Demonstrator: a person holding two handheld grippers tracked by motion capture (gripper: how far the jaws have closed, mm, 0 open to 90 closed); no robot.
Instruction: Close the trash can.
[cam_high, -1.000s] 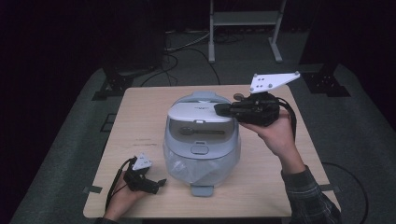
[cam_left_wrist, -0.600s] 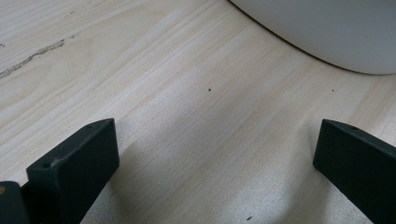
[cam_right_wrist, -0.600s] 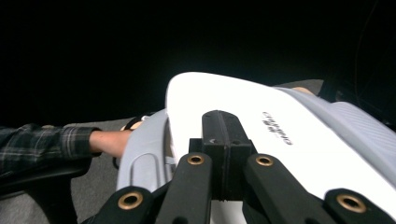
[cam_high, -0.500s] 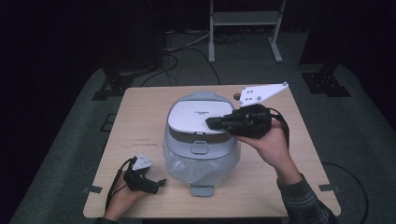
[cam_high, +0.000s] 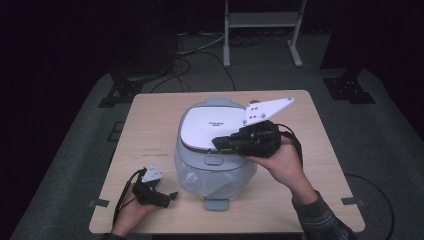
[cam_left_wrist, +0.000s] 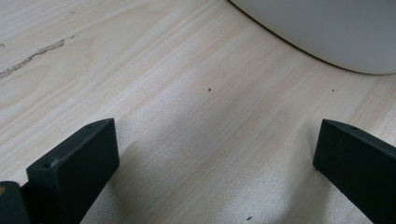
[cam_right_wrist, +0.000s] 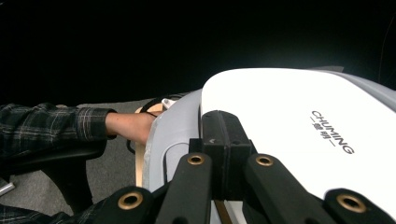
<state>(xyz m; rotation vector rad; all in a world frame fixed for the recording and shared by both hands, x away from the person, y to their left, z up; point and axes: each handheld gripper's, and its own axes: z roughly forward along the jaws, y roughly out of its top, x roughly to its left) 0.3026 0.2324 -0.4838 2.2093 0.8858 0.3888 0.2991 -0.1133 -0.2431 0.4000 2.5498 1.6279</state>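
Rice cooker (cam_high: 215, 160) upright, latch toward the person; right hand-held gripper (cam_high: 220, 143) jaws together on its white lid (cam_high: 210, 125).

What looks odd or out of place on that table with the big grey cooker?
Little stands out. The rice cooker stands upright mid-table, nothing spilled. Its white lid looks slightly raised at the front, with the shut right gripper resting on it. A scratch marks the wooden table near the open left gripper.

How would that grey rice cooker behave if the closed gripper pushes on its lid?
The rice cooker looks rigid, broad and squat, so it probably won't tip. Its smooth white lid may let the right gripper slip. On the bare wooden table it might slide slightly.
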